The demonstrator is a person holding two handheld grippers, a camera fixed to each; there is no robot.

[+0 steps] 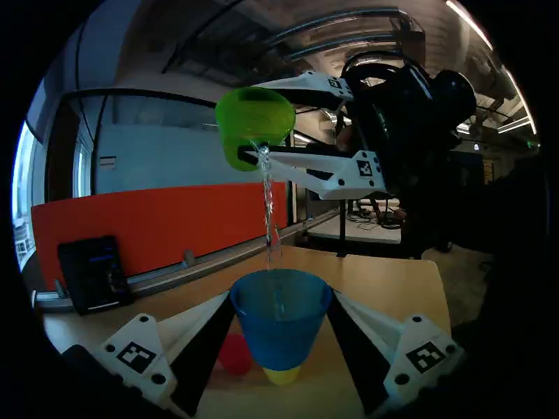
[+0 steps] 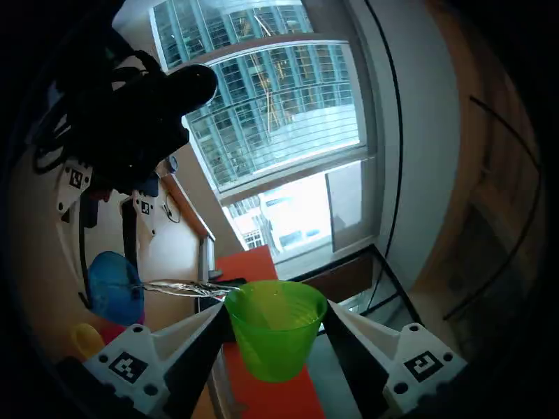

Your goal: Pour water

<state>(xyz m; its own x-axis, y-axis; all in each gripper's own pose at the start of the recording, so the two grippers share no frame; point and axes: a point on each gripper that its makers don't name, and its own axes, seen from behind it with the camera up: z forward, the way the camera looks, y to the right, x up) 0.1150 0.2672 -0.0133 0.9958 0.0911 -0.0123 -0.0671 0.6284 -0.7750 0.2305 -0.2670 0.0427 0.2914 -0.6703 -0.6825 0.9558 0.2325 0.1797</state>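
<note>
One thin stream of water [image 1: 267,202] falls from the tipped green cup [image 1: 253,126] into the blue cup [image 1: 281,318] below it. The right gripper [image 2: 276,311] is clamped on the green cup, high above and ahead of the left gripper [image 1: 281,300], which squeezes the blue cup's sides. The stream seems to enter near the far rim, so a drift or steeper tilt could spill onto the table [image 1: 391,279] and the red cup [image 1: 234,355] below
</note>
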